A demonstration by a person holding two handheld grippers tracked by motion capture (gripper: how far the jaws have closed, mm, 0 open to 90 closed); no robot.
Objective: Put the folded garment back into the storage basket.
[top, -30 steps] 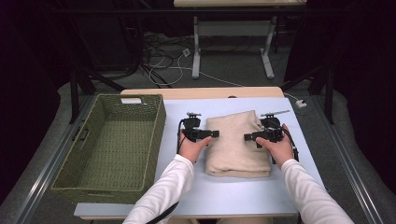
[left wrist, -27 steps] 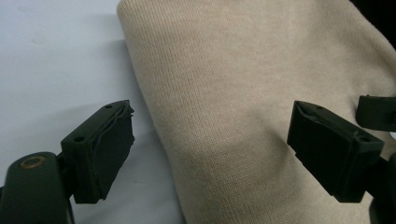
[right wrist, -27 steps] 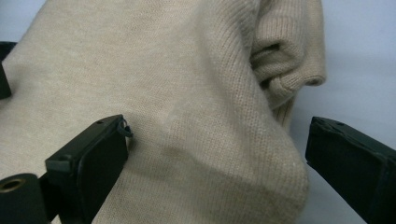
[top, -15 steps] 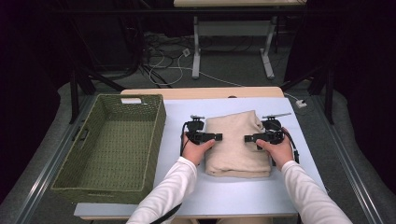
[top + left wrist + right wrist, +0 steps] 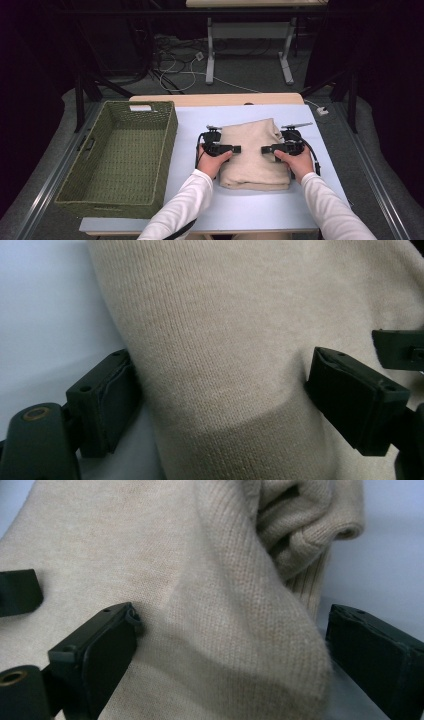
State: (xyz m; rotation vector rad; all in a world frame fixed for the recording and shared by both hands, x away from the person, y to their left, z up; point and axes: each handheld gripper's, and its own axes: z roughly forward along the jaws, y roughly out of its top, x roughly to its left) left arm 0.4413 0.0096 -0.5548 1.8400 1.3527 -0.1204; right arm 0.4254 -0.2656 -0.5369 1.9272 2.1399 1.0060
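Observation:
A folded beige knit sweater lies on the pale blue table top. My left gripper reaches over its left edge and my right gripper over its right edge, tips pointing at each other. In the left gripper view the jaws of my left gripper straddle a thick fold of the sweater, and the right pad dents the knit. In the right gripper view my right gripper has a raised fold of the sweater filling the gap between its pads.
A green woven basket stands to the left of the sweater, nothing showing inside it. The table's front strip lies bare near the forearms. Beyond the far edge are cables and table legs on a grey floor.
Both hands have shifted slightly inward over the sweater's edges. The sweater and the basket have stayed where they were.

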